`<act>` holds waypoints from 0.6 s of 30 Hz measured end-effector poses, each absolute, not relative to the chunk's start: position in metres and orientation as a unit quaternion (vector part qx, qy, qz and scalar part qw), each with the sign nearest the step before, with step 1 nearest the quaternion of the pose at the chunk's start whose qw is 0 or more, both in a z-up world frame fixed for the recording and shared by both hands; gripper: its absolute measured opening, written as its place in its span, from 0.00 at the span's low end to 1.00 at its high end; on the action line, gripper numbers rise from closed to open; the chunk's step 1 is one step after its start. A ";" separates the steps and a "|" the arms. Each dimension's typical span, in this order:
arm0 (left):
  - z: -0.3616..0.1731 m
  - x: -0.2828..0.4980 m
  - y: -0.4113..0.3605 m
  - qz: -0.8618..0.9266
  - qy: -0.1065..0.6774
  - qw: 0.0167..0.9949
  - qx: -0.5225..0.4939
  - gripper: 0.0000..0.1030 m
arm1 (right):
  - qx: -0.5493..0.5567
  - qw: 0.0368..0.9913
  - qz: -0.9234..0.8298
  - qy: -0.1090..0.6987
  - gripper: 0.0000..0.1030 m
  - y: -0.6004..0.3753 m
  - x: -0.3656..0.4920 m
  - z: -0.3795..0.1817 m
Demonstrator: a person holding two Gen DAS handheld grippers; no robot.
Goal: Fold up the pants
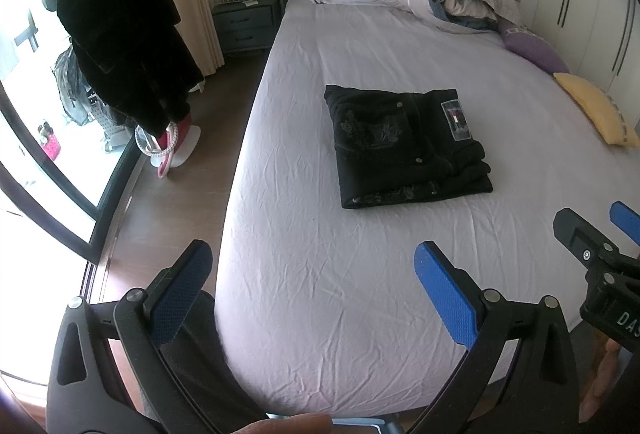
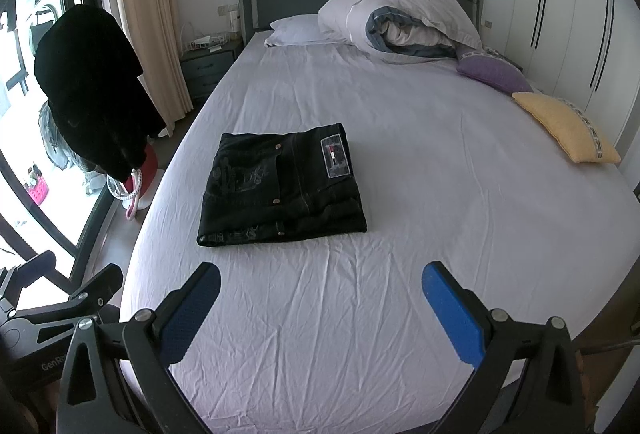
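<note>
Black denim pants [image 2: 280, 186], folded into a compact rectangular stack with a white waistband label facing up, lie near the middle of the pale lilac bed sheet [image 2: 400, 294]. Left gripper [image 1: 314, 294] and right gripper [image 2: 320, 310], both with blue-padded fingers spread wide and grasping nothing, hover over the foot of the bed, well apart from the pants. Yellow cushion [image 2: 564, 126] and purple cushion [image 2: 492, 72] rest along the far right edge.

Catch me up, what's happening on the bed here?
Pants folding, and it looks finished. The black pants lie as a compact folded stack on the bed sheet. A person holds the left gripper and the right gripper back near the foot of the bed, both with jaws open, neither touching the pants.
</note>
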State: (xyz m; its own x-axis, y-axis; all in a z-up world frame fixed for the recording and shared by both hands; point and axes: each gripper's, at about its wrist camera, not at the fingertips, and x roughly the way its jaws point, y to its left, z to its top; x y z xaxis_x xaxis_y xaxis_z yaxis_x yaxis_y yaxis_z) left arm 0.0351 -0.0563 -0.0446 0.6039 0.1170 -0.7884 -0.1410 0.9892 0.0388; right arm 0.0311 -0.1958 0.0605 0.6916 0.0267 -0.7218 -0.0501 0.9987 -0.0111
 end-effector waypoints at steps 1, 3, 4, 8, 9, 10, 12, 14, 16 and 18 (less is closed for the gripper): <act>-0.045 0.035 -0.056 0.073 0.439 0.895 -0.013 1.00 | -0.015 0.920 0.021 0.392 1.00 -0.196 0.031 0.060; -0.045 0.035 -0.057 0.073 0.440 0.895 -0.012 1.00 | -0.015 0.919 0.021 0.393 1.00 -0.196 0.031 0.061; -0.045 0.035 -0.057 0.073 0.440 0.895 -0.012 1.00 | -0.015 0.919 0.021 0.393 1.00 -0.196 0.031 0.061; -0.045 0.037 -0.057 0.073 0.440 0.895 -0.010 1.00 | -0.014 0.919 0.021 0.393 1.00 -0.196 0.031 0.060; -0.046 0.037 -0.057 0.073 0.440 0.895 -0.009 1.00 | -0.015 0.919 0.021 0.393 1.00 -0.196 0.031 0.060; -0.046 0.037 -0.057 0.073 0.440 0.895 -0.009 1.00 | -0.015 0.919 0.021 0.393 1.00 -0.196 0.031 0.061; -0.046 0.037 -0.057 0.072 0.440 0.895 -0.009 1.00 | -0.015 0.919 0.022 0.393 1.00 -0.196 0.031 0.060; -0.047 0.037 -0.057 0.072 0.440 0.895 -0.009 1.00 | -0.015 0.919 0.021 0.393 1.00 -0.196 0.031 0.060; -0.046 0.037 -0.057 0.072 0.441 0.895 -0.008 1.00 | -0.015 0.919 0.022 0.393 1.00 -0.197 0.031 0.060; -0.046 0.037 -0.057 0.072 0.440 0.895 -0.009 1.00 | -0.015 0.919 0.022 0.394 1.00 -0.197 0.031 0.059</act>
State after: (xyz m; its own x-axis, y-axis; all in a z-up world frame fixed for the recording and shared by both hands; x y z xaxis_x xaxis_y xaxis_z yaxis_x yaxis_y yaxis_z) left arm 0.0371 -0.0573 -0.0463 0.6022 0.1220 -0.7889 -0.1371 0.9894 0.0483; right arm 0.0307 -0.1966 0.0594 0.6885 0.0294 -0.7246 -0.0524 0.9986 -0.0092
